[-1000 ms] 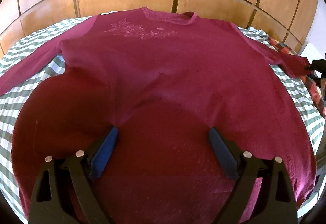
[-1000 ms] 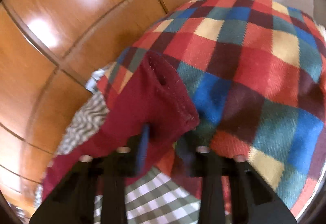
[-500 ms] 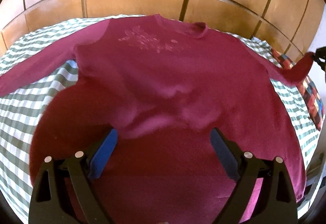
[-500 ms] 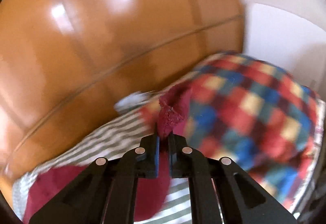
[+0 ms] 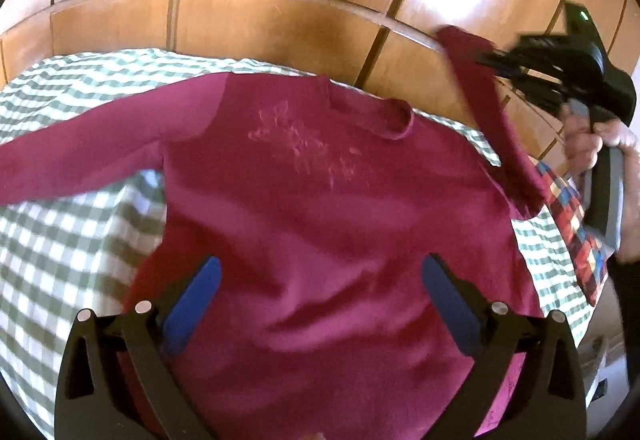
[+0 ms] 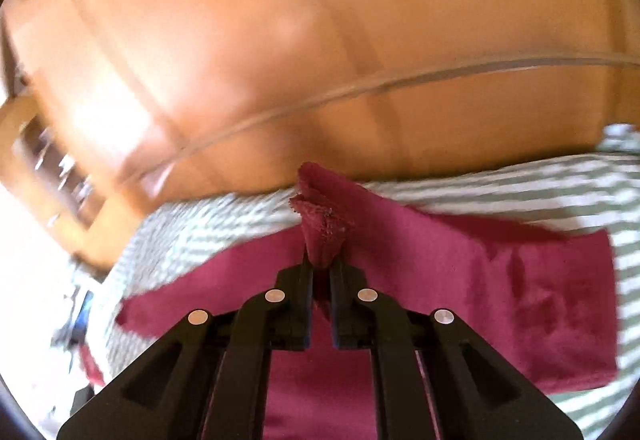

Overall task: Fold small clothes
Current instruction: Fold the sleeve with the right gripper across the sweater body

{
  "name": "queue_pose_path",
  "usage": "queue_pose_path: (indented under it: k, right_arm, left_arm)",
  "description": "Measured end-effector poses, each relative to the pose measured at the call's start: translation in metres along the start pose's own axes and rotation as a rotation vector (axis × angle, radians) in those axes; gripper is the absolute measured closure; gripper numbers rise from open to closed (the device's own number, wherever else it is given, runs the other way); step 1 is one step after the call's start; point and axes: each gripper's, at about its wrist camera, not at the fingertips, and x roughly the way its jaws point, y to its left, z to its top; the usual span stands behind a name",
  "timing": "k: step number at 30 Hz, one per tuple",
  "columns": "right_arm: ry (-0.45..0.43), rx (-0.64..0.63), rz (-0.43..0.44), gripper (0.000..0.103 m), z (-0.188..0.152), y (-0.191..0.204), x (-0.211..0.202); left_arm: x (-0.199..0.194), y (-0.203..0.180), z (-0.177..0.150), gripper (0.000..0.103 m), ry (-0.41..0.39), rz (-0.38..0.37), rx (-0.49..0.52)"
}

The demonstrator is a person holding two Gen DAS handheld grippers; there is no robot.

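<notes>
**Right sleeve lifted for the first fold**

Behind everything I see a glossy wooden panelled wall [image 5: 280, 36]. Below it lies the bed, covered by a green-and-white checked sheet [image 5: 56, 224], which serves as my folding surface. Spread face-up across it is the maroon long-sleeved knit top [image 5: 320, 224], neckline toward the wall, laid flat so that its sleeves can be turned inward. A red, blue and yellow checked blanket [image 5: 576, 240] sits at the bed's right edge. My left tongs [image 5: 318, 290] hang above the lower body of the top, their jaws opening wide with nothing pressed between the blue pads, presumably ready to pin or catch the cloth. My right tongs [image 6: 320, 272] are clamped narrowly on the maroon sleeve cuff [image 6: 322, 224], holding the sleeve raised off the sheet, I judge in order to carry it across the chest.
</notes>
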Motion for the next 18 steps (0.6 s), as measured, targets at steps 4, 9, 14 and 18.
queue_pose_path:
  k: [4,9,14,18]
  right_arm:
    - [0.118,-0.069,0.101,0.098,-0.017,0.038,0.044]
    - [0.106,-0.054,0.127,0.038,-0.026,0.035,0.033]
    - [0.002,0.031,0.090,0.038,-0.035,-0.015,-0.028]
    - [-0.042,0.109,-0.066,0.038,-0.063,-0.077,-0.067]
  left_arm:
    - [0.008,0.018,0.015,0.003,0.011,-0.025,-0.071]
    - [0.014,0.033,0.034,0.003,0.013,-0.052,-0.138]
    - [0.022,0.040,0.054,0.004,-0.004,-0.052,-0.192]
    - [0.043,0.045,0.069,0.025,0.029,-0.061,-0.218]
